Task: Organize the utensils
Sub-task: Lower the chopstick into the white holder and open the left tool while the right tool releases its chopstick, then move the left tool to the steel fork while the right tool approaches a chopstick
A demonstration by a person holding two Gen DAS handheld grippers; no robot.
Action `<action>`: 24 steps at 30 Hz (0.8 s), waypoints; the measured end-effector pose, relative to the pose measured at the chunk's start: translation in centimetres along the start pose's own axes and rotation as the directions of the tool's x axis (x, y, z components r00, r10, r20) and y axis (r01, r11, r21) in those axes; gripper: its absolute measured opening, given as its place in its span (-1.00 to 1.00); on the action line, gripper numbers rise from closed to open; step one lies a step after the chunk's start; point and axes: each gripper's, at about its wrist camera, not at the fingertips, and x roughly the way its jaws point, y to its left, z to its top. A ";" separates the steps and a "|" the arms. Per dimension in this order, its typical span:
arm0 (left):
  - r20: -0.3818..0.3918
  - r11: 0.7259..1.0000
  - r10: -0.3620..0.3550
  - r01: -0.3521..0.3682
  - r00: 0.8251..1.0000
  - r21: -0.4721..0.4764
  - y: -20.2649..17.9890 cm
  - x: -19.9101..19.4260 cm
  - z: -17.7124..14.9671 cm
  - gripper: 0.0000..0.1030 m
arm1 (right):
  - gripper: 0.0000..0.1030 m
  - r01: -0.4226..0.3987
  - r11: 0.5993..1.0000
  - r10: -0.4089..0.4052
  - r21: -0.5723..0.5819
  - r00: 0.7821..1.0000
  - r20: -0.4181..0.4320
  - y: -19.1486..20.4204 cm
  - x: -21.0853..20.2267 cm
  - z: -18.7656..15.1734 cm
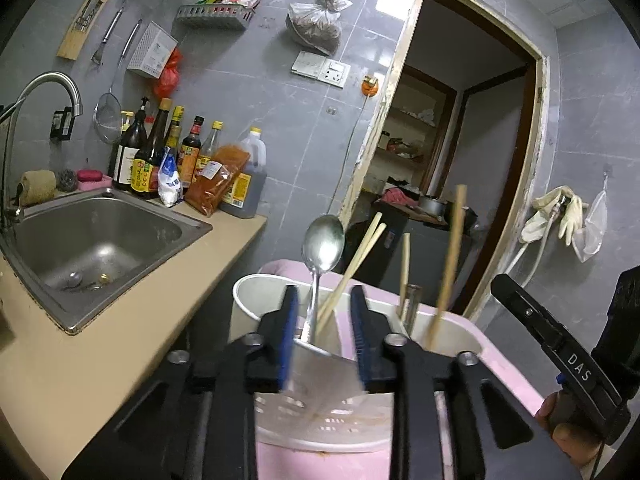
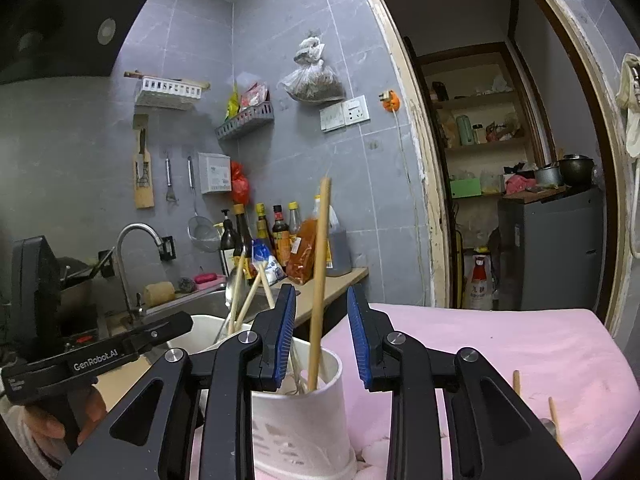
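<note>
A white utensil holder (image 1: 320, 424) with several compartments stands on a pink cloth (image 1: 512, 384). It holds a metal spoon (image 1: 323, 246) and wooden chopsticks (image 1: 356, 264), bowl and tips up. My left gripper (image 1: 325, 332) is open just above the holder's near compartment, with the spoon handle between its fingers but not gripped. In the right wrist view the same holder (image 2: 300, 432) sits below my right gripper (image 2: 322, 332), which is open around one upright chopstick (image 2: 320, 280) without pinching it. More chopsticks (image 2: 554, 416) lie on the cloth at the right.
A steel sink (image 1: 96, 240) with a tap (image 1: 48, 92) is set in the beige counter (image 1: 132, 320) to the left. Sauce bottles (image 1: 160, 160) stand behind it. An open doorway (image 2: 512, 160) with shelves and a grey cabinet (image 2: 552, 248) is at the right.
</note>
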 end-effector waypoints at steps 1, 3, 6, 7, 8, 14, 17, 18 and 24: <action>0.004 1.000 -0.005 0.005 1.000 -0.003 -0.2 -0.3 0.1 -0.42 | -0.50 0.002 1.000 -0.002 -0.001 1.000 0.005 -0.1 -0.5 0.2; 0.008 1.000 -0.009 0.009 1.000 0.004 -0.8 -0.8 0.3 -0.38 | -0.40 0.008 1.000 -0.008 -0.003 1.000 0.014 -0.2 -1.4 0.6; 0.016 0.999 -0.012 0.011 1.000 0.033 -2.1 -1.4 0.7 -0.19 | -0.06 0.026 1.000 -0.026 -0.002 0.999 0.031 -0.8 -3.0 1.3; 0.022 0.999 -0.012 0.011 1.000 0.042 -2.7 -1.7 0.8 -0.03 | -0.05 0.032 0.999 -0.032 -0.003 0.999 0.036 -1.1 -3.5 1.5; 0.028 0.999 -0.014 0.012 1.000 0.050 -3.3 -1.9 0.8 0.05 | -0.04 0.043 0.999 -0.043 -0.008 0.998 0.039 -1.4 -4.1 1.7; 0.040 0.992 -0.038 0.033 0.999 0.123 -7.0 -2.8 1.0 0.39 | 0.40 0.116 0.992 -0.113 -0.042 0.992 0.057 -3.4 -8.0 3.0; 0.031 0.987 -0.068 0.063 0.997 0.146 -8.6 -2.8 0.8 0.54 | 0.52 0.152 0.986 -0.149 -0.062 0.987 0.056 -4.4 -9.7 3.4; 0.025 0.986 -0.078 0.073 0.997 0.151 -9.0 -2.8 0.6 0.59 | 0.60 0.169 0.983 -0.165 -0.073 0.985 0.053 -4.8 -10.3 3.5; -0.096 0.970 -0.144 0.160 0.985 0.184 -12.1 -0.6 -0.9 0.65 | 0.78 0.254 0.962 -0.255 -0.096 0.967 0.007 -7.8 -13.0 3.3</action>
